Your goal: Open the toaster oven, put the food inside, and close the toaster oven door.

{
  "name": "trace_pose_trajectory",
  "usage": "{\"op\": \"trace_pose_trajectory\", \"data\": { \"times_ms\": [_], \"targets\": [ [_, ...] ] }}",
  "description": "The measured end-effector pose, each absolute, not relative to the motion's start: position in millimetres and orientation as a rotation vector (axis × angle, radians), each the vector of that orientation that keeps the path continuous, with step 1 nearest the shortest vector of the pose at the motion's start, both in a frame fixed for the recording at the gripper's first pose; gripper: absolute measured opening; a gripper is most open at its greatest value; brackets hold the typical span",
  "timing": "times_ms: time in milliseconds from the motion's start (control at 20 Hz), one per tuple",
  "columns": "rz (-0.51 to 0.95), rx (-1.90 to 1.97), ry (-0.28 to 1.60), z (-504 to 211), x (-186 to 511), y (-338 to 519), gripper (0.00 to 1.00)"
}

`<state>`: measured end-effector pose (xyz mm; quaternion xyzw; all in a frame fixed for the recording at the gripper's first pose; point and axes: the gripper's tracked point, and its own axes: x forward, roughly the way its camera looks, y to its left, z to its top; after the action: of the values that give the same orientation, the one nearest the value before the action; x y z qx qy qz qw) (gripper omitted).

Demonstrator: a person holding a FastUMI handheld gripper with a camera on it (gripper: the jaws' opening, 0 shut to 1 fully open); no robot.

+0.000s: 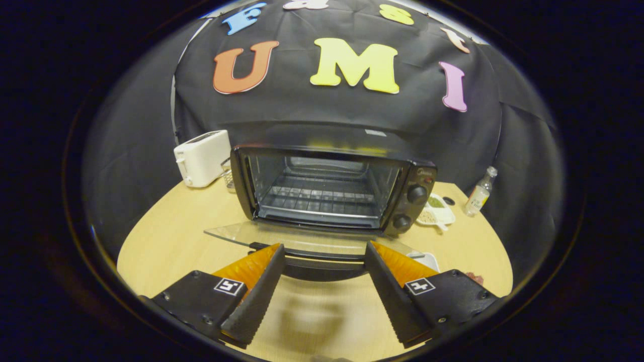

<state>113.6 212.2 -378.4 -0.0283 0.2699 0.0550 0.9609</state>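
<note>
Looking along the gripper [324, 251], we see its jaws set wide apart w/ nothing between them, tips just short of the handle [322, 261] on the toaster oven's [332, 188] dropped glass door [302, 236]. Door lies flat & open toward us; the cavity holds a wire rack [322, 198] w/ nothing on it. Two knobs sit on the oven's right panel. Right of the oven, on the counter [171, 236], we spot a small white divided dish [437, 211] w/ greenish stuff in one section & pale grains in another. A clear bottle [480, 193] stands further right. A white plate edge [427, 259] peeks beside the right jaw, w/ something reddish [475, 277] near it, prob the food, too hidden to tell. Left of the oven: white toaster [202, 157] and a wire basket [229, 176], contents unclear
</note>
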Motion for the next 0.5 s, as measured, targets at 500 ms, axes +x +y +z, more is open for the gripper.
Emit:
{"op": "trace_pose_trajectory", "data": {
  "times_ms": [500],
  "targets": [
    [0.071,0.045,0.777,-459.5,81.3,186.7,1.0]
  ]
}}
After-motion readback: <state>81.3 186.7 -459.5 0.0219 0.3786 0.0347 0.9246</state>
